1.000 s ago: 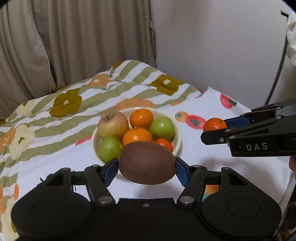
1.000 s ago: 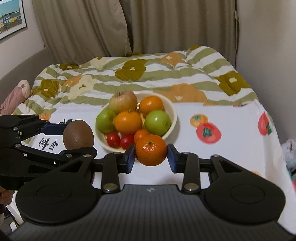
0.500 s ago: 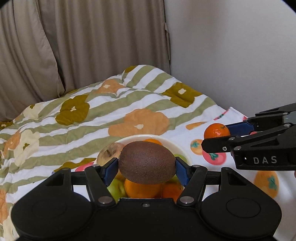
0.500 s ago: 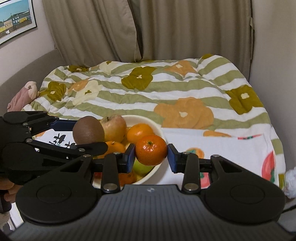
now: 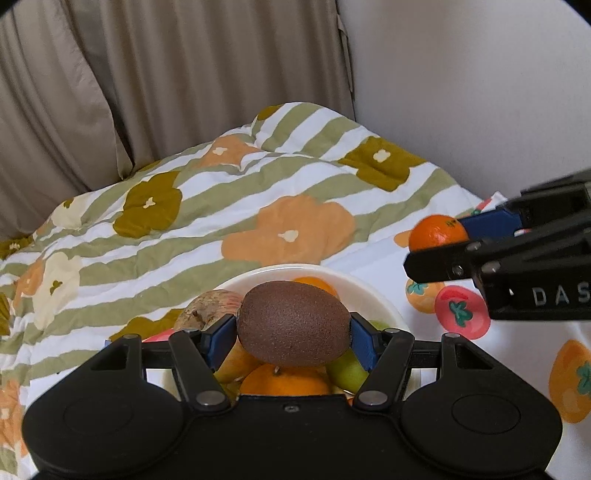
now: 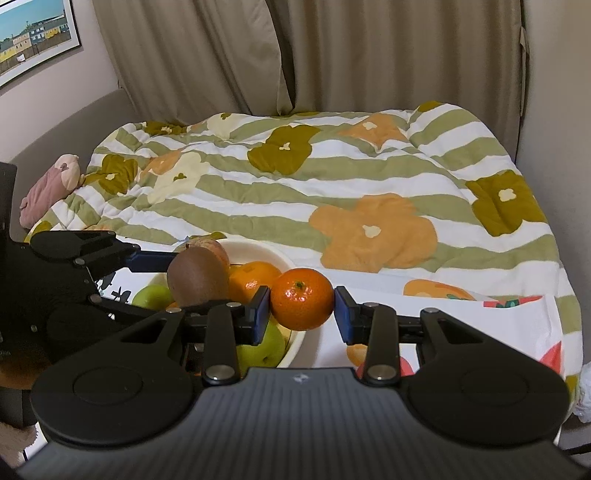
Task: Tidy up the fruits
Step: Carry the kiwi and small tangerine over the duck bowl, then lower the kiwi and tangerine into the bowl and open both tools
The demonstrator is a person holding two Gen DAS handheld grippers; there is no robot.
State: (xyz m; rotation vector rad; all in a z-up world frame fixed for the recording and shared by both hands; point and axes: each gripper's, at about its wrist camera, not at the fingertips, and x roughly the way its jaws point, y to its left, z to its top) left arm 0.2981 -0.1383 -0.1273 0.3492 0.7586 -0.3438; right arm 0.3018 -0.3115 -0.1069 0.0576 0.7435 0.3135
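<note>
You're over a white fruit-print cloth (image 5: pixel 517 354) beside a striped floral quilt (image 6: pixel 332 192); beige curtains (image 6: pixel 295 55) behind, framed picture (image 6: pixel 33 33) on the wall; your left gripper (image 5: pixel 293 332) pinches a kiwi (image 5: pixel 293 323), long axis crosswise between the pads, above the white bowl (image 5: pixel 373 295); your right gripper (image 6: pixel 302 309) pinches a mandarin (image 6: pixel 302 303), stem facing the camera, just right of the bowl; bowl holds oranges, green apples, a russet apple (image 5: pixel 210 306).
</note>
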